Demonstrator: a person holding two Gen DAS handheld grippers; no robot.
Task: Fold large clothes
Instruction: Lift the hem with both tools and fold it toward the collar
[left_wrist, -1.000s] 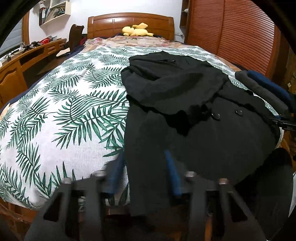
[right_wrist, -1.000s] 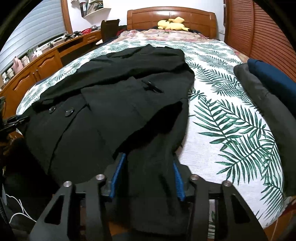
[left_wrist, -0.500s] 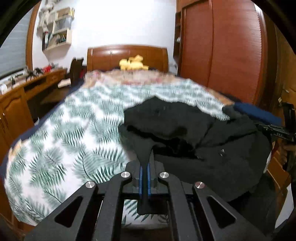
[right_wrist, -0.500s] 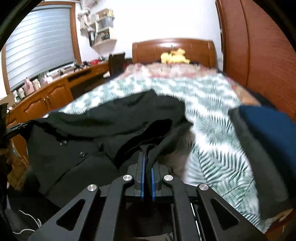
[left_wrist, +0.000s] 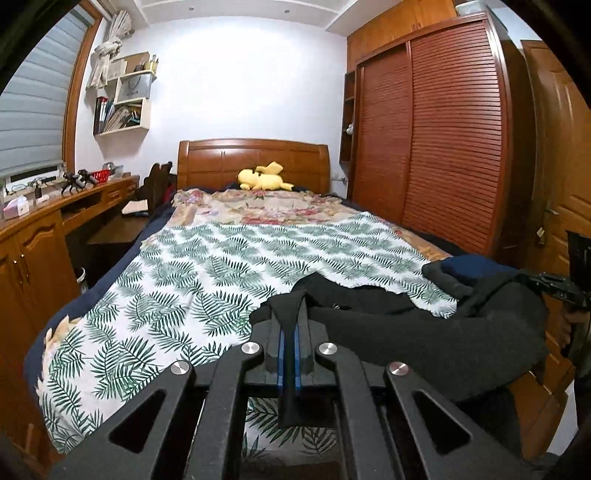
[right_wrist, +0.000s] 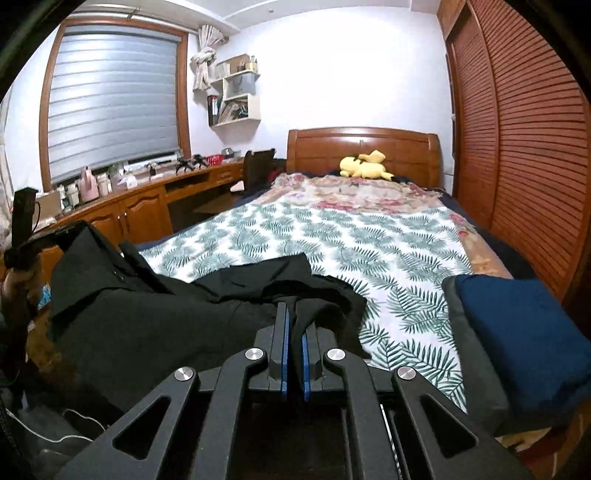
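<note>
Left wrist view: the left gripper (left_wrist: 291, 332) is clamped on a pinch of the black coat (left_wrist: 424, 339), a fold of cloth rising between its blue pads (left_wrist: 282, 354) and hanging below them. From this grip the coat stretches rightward toward the right gripper (left_wrist: 554, 291), seen at the frame edge, and drapes over the near end of the bed (left_wrist: 177, 295) with its fern-print cover. A yellow plush toy (left_wrist: 262, 177) lies at the headboard.

Right wrist view: the right gripper (right_wrist: 293, 332) is likewise closed on a fold of the black coat (right_wrist: 147, 325) (cloth fills the gap between the jaws). The coat spans leftward to the left gripper (right_wrist: 33, 243), lifted off the bed (right_wrist: 369, 236) at that side. Just right of the coat rests a folded navy garment (right_wrist: 517, 332) on a grey one (right_wrist: 476, 365).
</note>
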